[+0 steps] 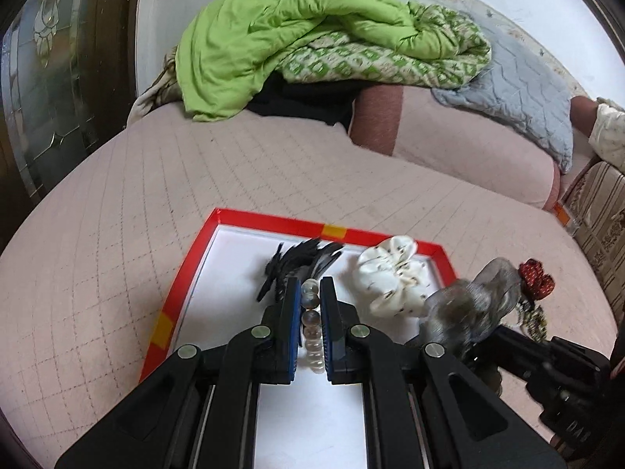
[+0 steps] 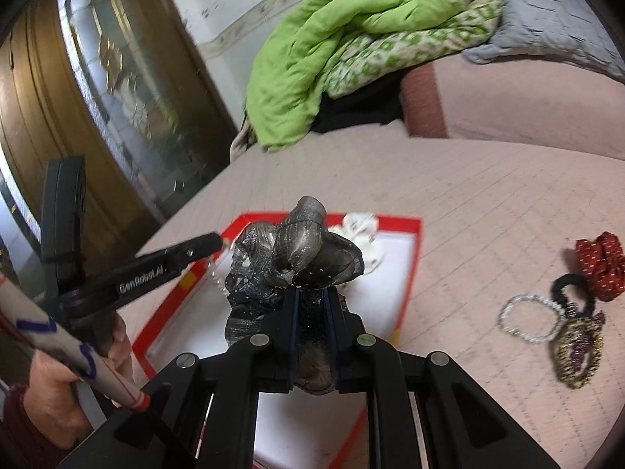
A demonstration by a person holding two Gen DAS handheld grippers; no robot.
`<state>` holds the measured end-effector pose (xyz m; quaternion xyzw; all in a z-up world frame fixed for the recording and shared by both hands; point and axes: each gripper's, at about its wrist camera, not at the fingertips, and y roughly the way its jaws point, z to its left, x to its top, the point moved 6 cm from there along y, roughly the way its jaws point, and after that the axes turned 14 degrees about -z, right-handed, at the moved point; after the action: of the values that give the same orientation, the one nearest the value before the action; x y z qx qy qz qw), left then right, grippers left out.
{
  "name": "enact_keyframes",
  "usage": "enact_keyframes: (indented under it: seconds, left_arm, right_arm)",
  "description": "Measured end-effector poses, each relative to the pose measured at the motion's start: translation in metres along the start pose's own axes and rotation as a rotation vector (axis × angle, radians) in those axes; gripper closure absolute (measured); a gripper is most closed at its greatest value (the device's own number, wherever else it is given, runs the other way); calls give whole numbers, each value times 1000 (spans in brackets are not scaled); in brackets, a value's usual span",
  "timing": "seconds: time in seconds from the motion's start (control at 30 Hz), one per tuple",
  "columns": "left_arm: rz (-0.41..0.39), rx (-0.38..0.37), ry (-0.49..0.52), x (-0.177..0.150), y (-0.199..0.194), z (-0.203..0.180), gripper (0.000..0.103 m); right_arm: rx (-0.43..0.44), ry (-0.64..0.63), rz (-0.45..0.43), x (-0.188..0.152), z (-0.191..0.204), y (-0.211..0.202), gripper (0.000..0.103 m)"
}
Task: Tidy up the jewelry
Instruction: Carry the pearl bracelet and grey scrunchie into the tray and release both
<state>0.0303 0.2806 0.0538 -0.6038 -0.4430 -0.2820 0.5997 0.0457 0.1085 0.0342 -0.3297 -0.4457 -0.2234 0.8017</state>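
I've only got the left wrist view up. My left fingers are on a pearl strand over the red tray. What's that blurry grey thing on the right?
Observer: A grey shimmery scrunchie, clamped in the right gripper above the red tray.
Operator: Anything left outside the tray? I only see something red.
Observer: Yes. That is a red dotted scrunchie; beside it on the bed lie a clear bead bracelet, a black hair tie and a dark beaded oval piece.
Operator: Do any touch?
Observer: The bracelet overlaps the oval piece.
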Motion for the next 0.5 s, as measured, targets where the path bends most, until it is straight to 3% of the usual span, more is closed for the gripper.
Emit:
enact_keyframes:
  seconds: [0.27, 0.5]
  left_arm:
    - [53, 37, -16, -12, 12, 13, 94]
    - [71, 64, 4, -17, 19, 12, 94]
  right_arm:
    - [-54, -17, 99, -23, -5, 23, 89]
    - [-81, -4, 120, -26, -16, 34, 87]
